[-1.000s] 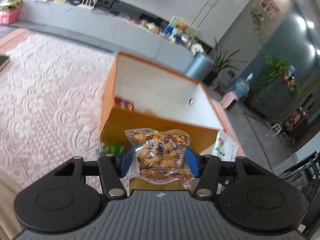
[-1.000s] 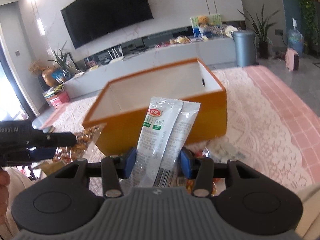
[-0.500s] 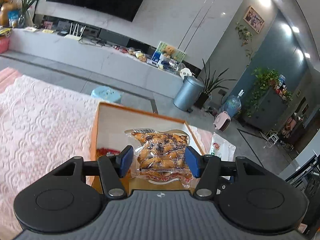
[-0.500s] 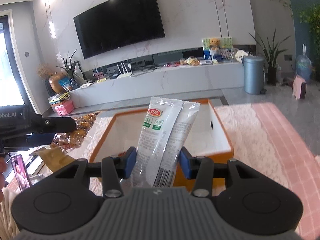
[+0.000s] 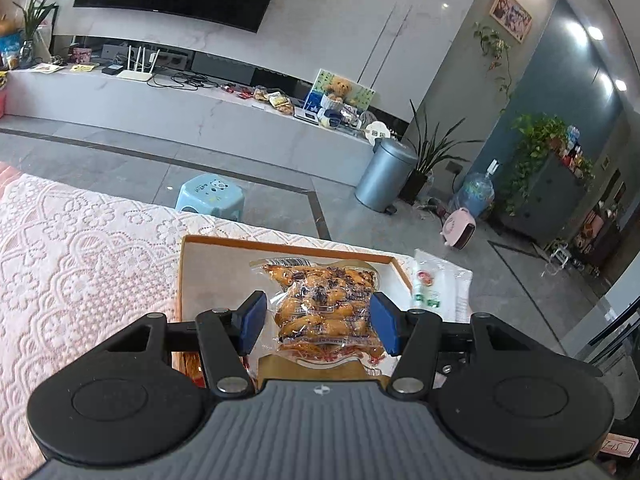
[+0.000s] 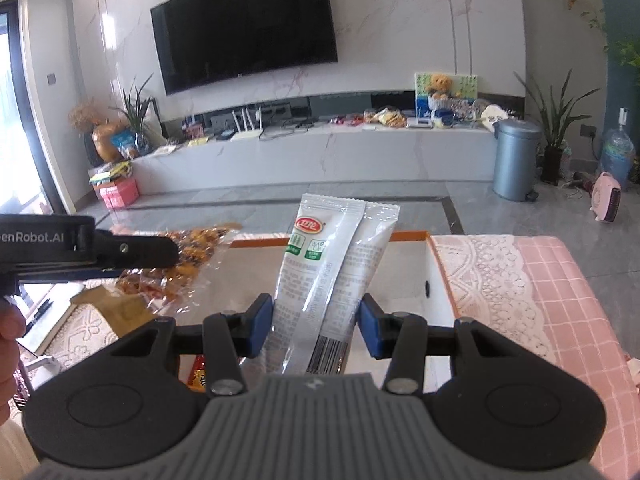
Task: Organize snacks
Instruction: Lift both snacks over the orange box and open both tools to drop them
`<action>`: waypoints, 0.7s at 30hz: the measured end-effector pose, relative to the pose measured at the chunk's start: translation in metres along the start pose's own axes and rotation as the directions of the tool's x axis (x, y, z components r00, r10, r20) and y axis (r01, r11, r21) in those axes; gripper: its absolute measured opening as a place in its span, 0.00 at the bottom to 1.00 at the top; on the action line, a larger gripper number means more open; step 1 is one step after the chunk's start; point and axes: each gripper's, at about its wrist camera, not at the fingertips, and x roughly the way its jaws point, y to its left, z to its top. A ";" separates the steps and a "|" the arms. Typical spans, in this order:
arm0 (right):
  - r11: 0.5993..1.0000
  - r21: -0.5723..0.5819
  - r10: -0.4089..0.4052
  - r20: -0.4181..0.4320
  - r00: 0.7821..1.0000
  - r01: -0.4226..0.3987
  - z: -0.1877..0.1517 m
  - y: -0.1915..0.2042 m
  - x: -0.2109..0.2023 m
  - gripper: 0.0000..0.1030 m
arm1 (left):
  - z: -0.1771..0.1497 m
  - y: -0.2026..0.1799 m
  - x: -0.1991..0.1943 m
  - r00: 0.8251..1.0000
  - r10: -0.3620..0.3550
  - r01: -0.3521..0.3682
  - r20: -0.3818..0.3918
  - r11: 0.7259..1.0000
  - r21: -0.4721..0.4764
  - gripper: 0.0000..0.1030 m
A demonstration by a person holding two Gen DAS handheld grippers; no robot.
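Black grippers [image 5: 318, 322], blue-padded jaws, ribbed grey bodies.

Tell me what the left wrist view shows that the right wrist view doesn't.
Only the left wrist view shows the left tongs from behind, the blue stool and the wall picture. Only the right wrist view shows the right tongs head-on, a red packet in the box, and a pink carton. Both show the orange box, the clear snack pack, the white packet, the TV and the bin.

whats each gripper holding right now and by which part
Left gripper grips the clear snack pack by its side edges, near the lower half. Right gripper grips the white sachets by their lower sides.
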 end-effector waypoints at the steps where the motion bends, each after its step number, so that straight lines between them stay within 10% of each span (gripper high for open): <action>1: 1.000 -0.003 0.001 -0.013 1.000 -0.001 0.001 0.001 0.007 0.44 | 0.001 0.001 0.006 1.000 0.008 -0.008 -0.003 1.000 0.005 0.63; 11: 0.999 -0.050 -0.017 -0.180 0.984 0.008 0.000 0.002 0.093 0.43 | -0.007 0.022 0.075 0.988 0.084 -0.076 -0.132 0.995 0.062 0.62; 13: 0.999 -0.043 -0.009 -0.219 0.976 0.000 -0.002 0.000 0.110 0.43 | -0.011 0.025 0.085 0.983 0.114 -0.104 -0.145 0.991 0.080 0.22; 21: 0.999 -0.045 -0.011 -0.337 0.941 -0.004 -0.009 0.004 0.156 0.43 | -0.016 0.026 0.094 0.978 0.122 -0.104 -0.171 0.988 0.113 0.24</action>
